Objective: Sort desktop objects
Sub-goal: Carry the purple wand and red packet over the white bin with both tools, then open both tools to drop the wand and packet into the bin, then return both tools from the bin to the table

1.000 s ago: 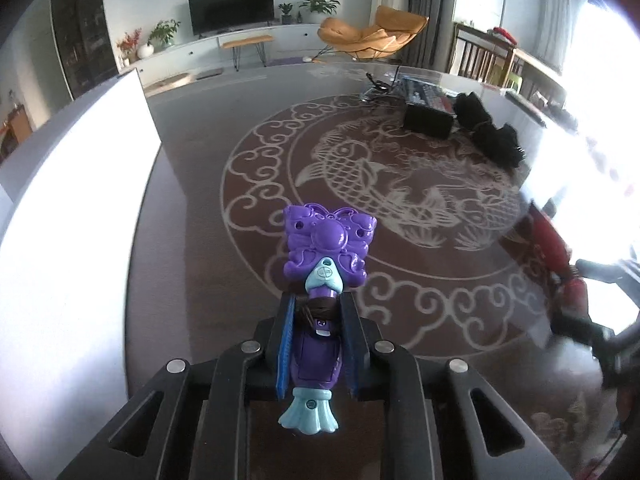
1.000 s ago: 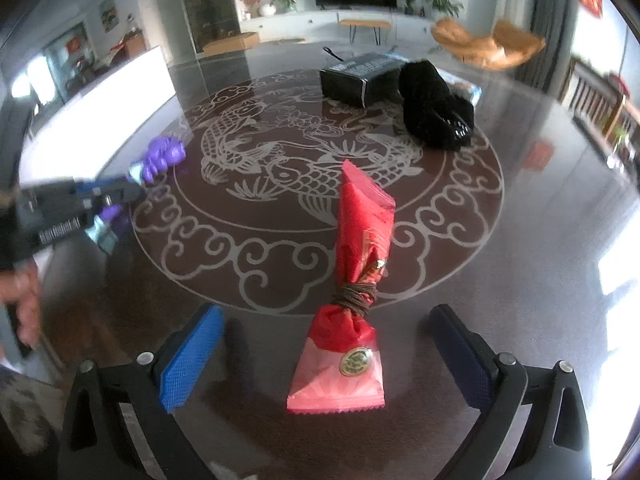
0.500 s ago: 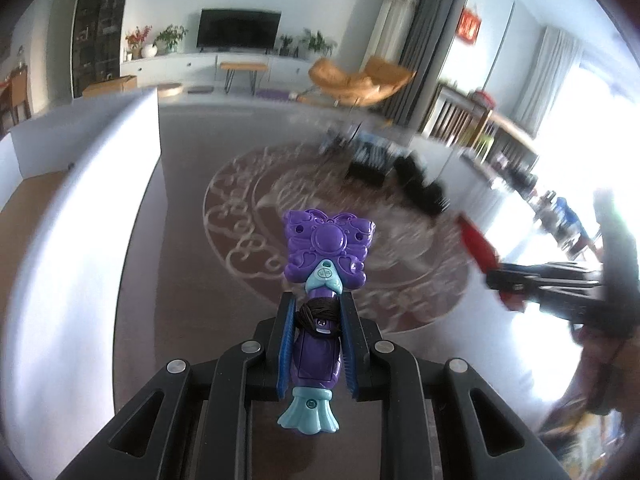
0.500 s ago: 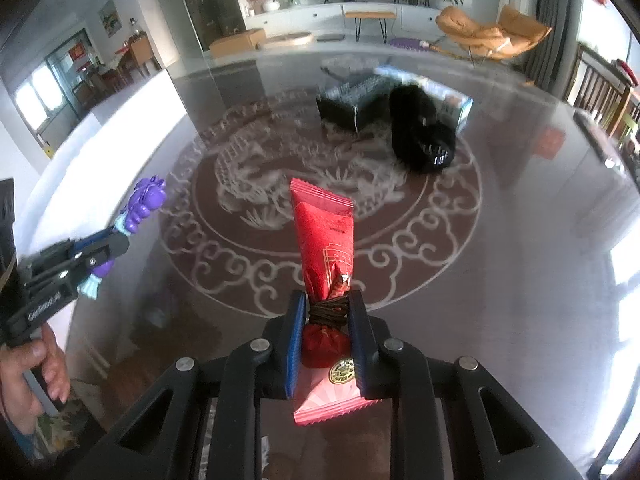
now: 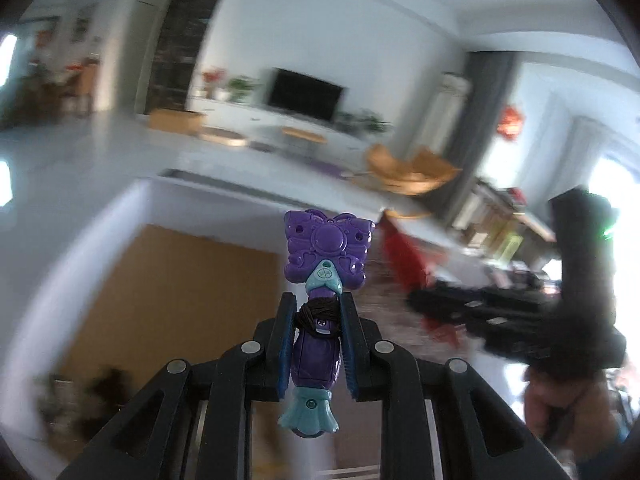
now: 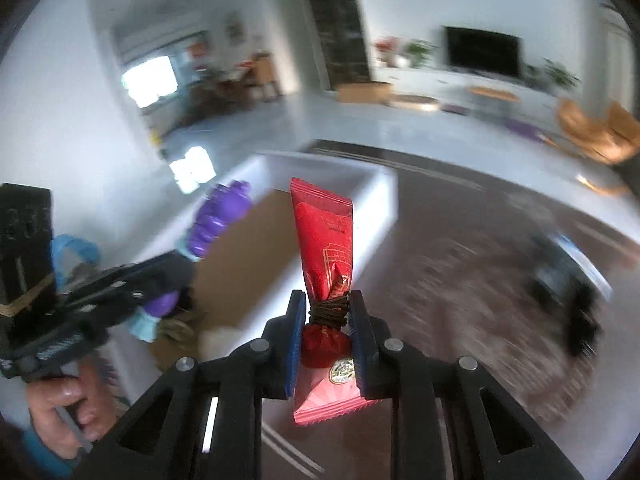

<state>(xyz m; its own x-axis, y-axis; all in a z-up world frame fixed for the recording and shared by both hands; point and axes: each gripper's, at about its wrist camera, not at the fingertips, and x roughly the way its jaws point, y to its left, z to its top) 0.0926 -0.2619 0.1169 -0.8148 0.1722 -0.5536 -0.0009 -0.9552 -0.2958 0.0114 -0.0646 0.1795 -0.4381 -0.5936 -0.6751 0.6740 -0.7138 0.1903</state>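
My left gripper point(image 5: 318, 308) is shut on a purple butterfly toy point(image 5: 326, 248) with a teal tail, held in the air over a white box point(image 5: 132, 216) with a brown bottom. My right gripper point(image 6: 326, 308) is shut on a red snack packet point(image 6: 326, 240) tied with dark bands, held up near the same white box point(image 6: 380, 196). The left gripper with the purple toy point(image 6: 216, 220) shows at the left of the right wrist view. The right gripper with the red packet point(image 5: 404, 260) shows blurred at the right of the left wrist view.
A dark table with a pale fish pattern point(image 6: 460, 300) lies to the right of the box. Black objects point(image 6: 568, 288) lie blurred on it at the right. A living room with a TV point(image 6: 480, 50) and an orange chair point(image 6: 596, 136) is behind.
Both grippers have lifted and swung left from over the patterned table toward the white box, each carrying its object. The right gripper shut on the red packet within the last second.
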